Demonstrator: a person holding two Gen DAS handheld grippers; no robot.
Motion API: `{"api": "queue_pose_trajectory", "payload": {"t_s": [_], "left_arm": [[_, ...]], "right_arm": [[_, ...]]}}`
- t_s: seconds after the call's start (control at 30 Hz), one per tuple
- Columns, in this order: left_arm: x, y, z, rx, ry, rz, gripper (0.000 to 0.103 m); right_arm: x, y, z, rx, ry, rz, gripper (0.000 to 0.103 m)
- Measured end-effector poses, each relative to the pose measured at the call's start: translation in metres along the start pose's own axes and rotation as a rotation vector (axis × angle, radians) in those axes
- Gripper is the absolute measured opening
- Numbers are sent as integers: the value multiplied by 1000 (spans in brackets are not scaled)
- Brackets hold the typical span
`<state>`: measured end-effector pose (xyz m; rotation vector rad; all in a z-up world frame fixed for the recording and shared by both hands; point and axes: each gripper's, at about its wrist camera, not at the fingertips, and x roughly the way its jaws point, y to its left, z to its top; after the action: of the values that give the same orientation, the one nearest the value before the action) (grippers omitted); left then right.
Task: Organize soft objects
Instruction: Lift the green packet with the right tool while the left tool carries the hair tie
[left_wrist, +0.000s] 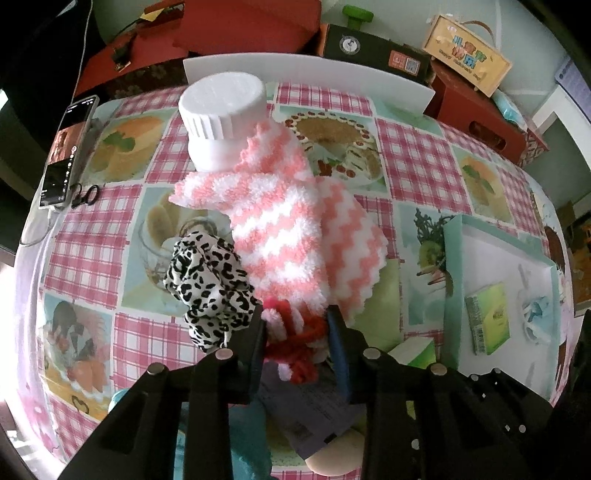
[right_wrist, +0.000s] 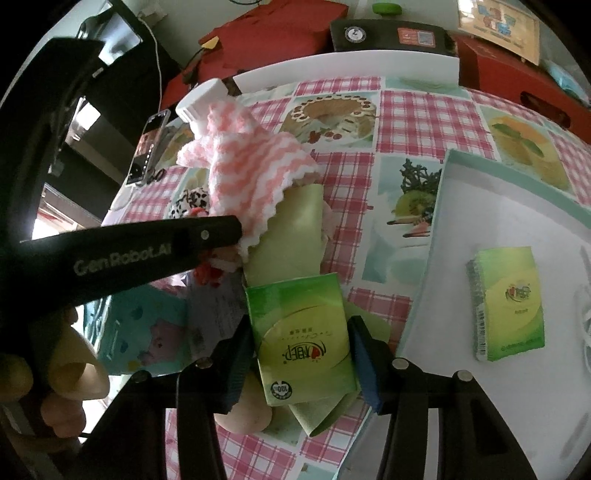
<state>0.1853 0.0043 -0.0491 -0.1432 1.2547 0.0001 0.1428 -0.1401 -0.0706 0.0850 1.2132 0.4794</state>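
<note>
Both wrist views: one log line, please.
left hand-held gripper: around red yarn | right hand-held gripper: around green tissue pack | tray: one tissue pack

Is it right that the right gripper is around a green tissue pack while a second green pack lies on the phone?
Not quite. The right gripper does bracket a green tissue pack, but the second pack lies on the white tray, not on the phone. The right wrist view shows it.
</note>
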Motion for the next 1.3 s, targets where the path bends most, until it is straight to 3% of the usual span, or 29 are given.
{"api": "queue_pose_trajectory", "payload": {"t_s": [0.33, 0.87, 1.3], "left_arm": [[-15, 5, -2, -14, -35, -12, 32], [-6, -8, -8, 61, 24, 6, 33], [-29, -4, -9, 53, -56, -7, 33]], "right_arm": [[-10, -2, -1, 12, -27, 8, 53], [-7, -2, 0, 11, -12, 5, 53], [-11, -3, 0, 24, -19, 9, 53]]}}
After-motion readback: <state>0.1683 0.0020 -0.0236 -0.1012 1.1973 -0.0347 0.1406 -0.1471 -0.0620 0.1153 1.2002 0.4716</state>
